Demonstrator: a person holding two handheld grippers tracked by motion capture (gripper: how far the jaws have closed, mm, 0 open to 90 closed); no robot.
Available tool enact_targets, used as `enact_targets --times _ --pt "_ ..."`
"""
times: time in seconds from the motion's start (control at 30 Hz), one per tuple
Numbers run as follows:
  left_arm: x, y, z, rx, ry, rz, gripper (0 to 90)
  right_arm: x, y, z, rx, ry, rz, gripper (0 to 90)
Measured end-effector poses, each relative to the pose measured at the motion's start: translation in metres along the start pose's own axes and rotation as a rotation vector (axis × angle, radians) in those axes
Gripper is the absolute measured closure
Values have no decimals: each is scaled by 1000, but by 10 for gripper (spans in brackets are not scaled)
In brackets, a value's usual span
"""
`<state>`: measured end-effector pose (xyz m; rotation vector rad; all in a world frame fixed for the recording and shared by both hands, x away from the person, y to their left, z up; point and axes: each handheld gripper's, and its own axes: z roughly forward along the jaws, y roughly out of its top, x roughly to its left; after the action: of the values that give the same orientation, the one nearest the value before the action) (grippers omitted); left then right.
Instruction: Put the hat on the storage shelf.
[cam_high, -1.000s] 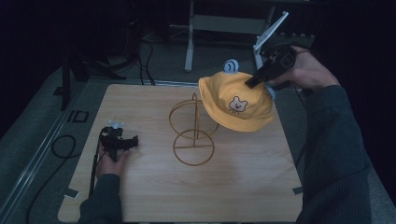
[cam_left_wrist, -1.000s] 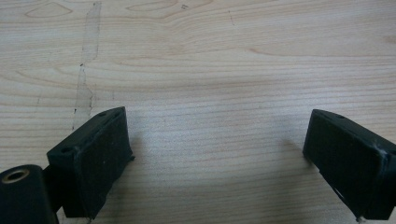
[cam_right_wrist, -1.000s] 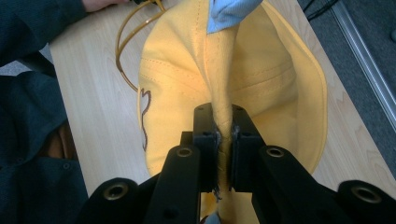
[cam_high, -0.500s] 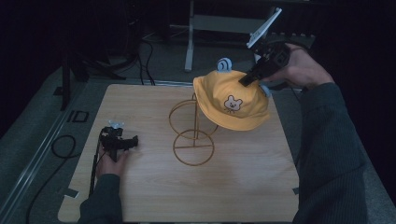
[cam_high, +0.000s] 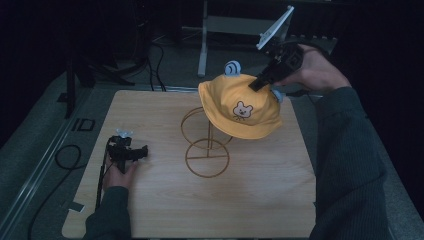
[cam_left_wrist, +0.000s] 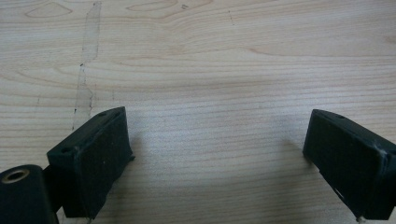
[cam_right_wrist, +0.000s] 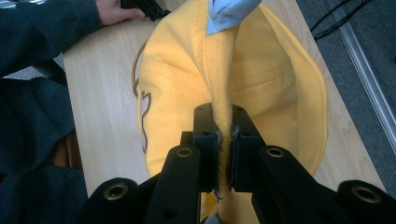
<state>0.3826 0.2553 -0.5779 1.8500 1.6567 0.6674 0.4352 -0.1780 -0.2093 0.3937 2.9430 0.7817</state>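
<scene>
Yellow hat (cam_high: 240, 107) with a small bear face on the front and 2 pale blue ears (cam_high: 231, 68), held in the air above the far right part of the wooden table (cam_high: 150, 210), brim hanging down over the top of the gold wire stand (cam_high: 206, 145). Whether the hat touches the stand's upper ring: hard to tell from the high view, since the brim hides that spot. Pinched at the crown by the right gripper (cam_high: 260, 80), jaws closed tight on a raised fold of the yellow fabric (cam_right_wrist: 223, 140), 1 blue ear (cam_right_wrist: 229, 14) showing just beyond the fold in the right gripper view. Gripper body held in the person's right hand (cam_high: 312, 70) at the far right edge of the table, grey three-cornered plate (cam_high: 275, 27) sticking up above it, dark sleeve (cam_high: 350, 165) running down the right side. Stand made of 2 hoops, 1 flat on the table as a base and 1 upright, joined by a thin post, set near the middle of the table. Well apart from it, at the near left, the left gripper (cam_high: 142, 151) resting low on the table in the person's left hand (cam_high: 120, 172), cable (cam_high: 102, 180) trailing back toward the near edge. Jaws spread wide in the left gripper view, bare wood grain (cam_left_wrist: 210, 93) between them, nothing held. Grey floor (cam_high: 40, 125) around the table, with dark cables beyond the far edge.
</scene>
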Motion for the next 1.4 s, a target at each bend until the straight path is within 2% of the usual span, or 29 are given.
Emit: enact_targets --times 0.37,1.27,1.4 --pt "0 0 0 0 0 0 73 4 22 23 15 14 -23 839" --pt "0 0 0 0 0 -1 73 12 52 65 54 28 -42 829" --pt "0 0 0 0 0 -1 73 14 57 75 63 23 -49 822"
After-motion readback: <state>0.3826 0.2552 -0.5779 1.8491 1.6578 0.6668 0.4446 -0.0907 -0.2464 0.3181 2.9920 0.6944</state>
